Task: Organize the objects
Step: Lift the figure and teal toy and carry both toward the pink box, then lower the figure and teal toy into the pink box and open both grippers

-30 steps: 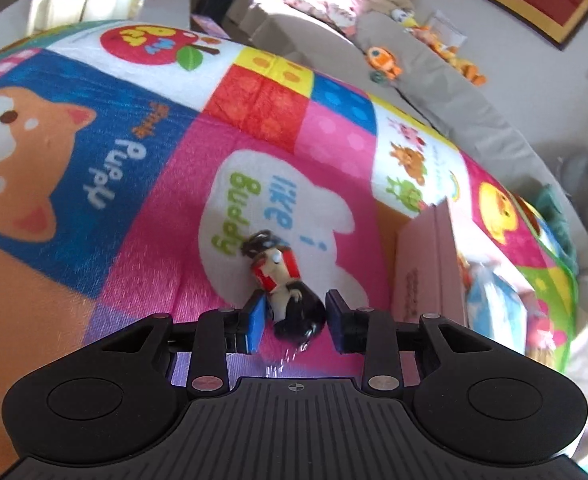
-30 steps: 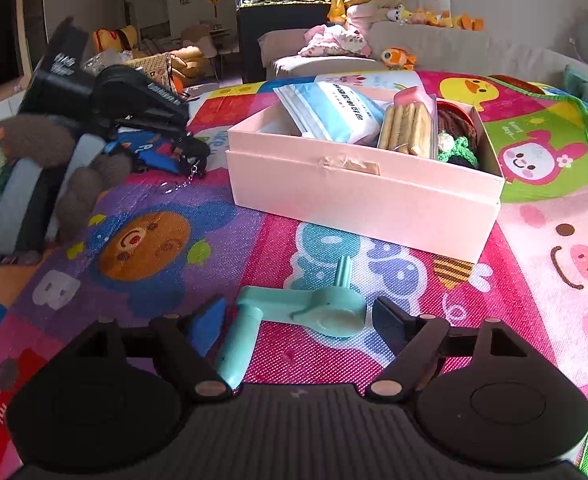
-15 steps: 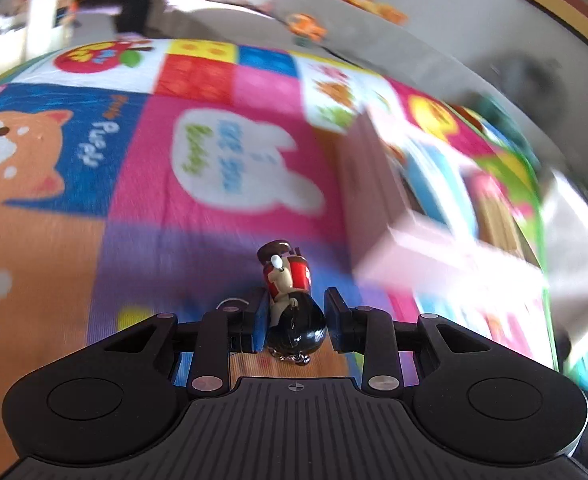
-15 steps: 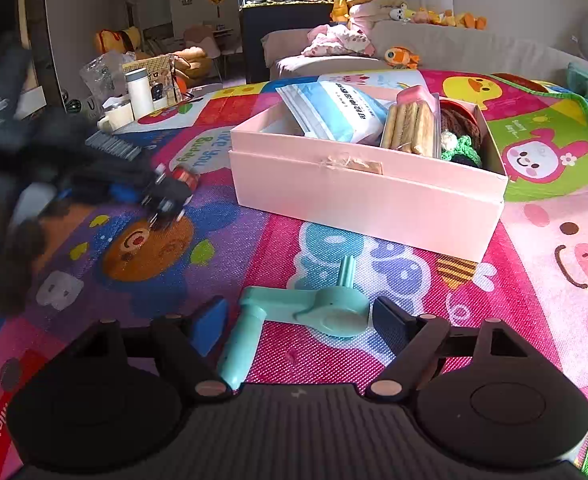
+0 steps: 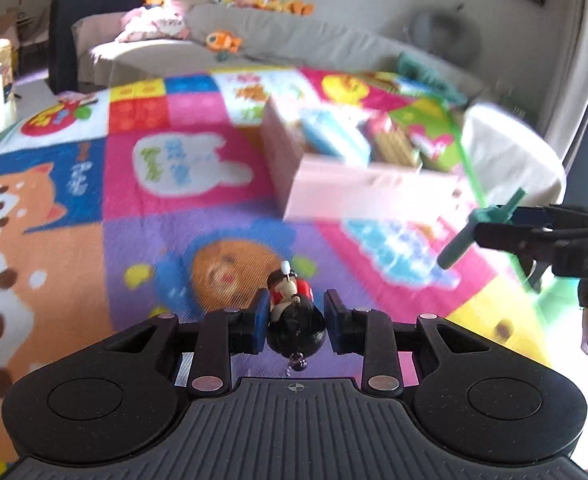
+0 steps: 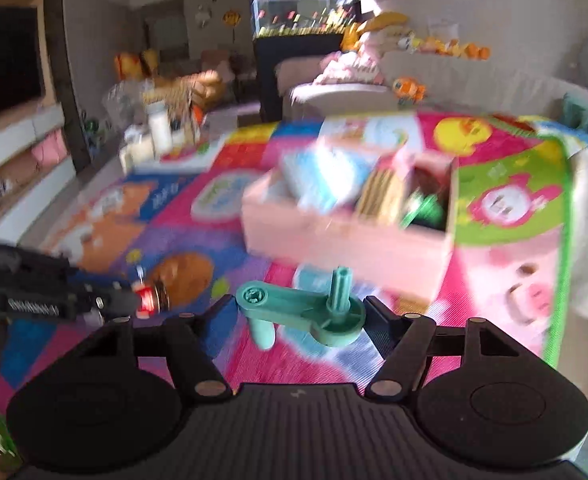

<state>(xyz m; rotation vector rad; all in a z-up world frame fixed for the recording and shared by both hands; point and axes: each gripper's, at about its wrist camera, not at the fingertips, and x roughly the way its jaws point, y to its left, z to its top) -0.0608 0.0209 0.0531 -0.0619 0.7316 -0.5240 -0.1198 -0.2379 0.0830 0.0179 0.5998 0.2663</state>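
My left gripper point(image 5: 294, 322) is shut on a small figurine keychain point(image 5: 294, 312) with a black round head and red body, held above the colourful play mat point(image 5: 182, 168). My right gripper point(image 6: 300, 316) is shut on a teal plastic crank handle point(image 6: 306, 312), also lifted off the mat. The crank point(image 5: 480, 232) and right gripper point(image 5: 542, 232) show at the right of the left wrist view; the left gripper point(image 6: 130, 302) shows at the left of the right wrist view. A pink open box point(image 5: 358, 184) point(image 6: 334, 240) sits ahead of both, blurred.
The box holds a blue packet point(image 6: 326, 176), biscuit sticks point(image 6: 382, 196) and a green item point(image 6: 426, 208). A grey sofa with plush toys point(image 5: 222, 40) lies behind the mat. Bottles and clutter point(image 6: 158, 128) stand at the far left. A fish tank point(image 6: 306, 12) stands behind.
Both grippers have lifted their objects off the mat. The left gripper swung right toward the box with the figurine. The right gripper closed on the crank and raised it.
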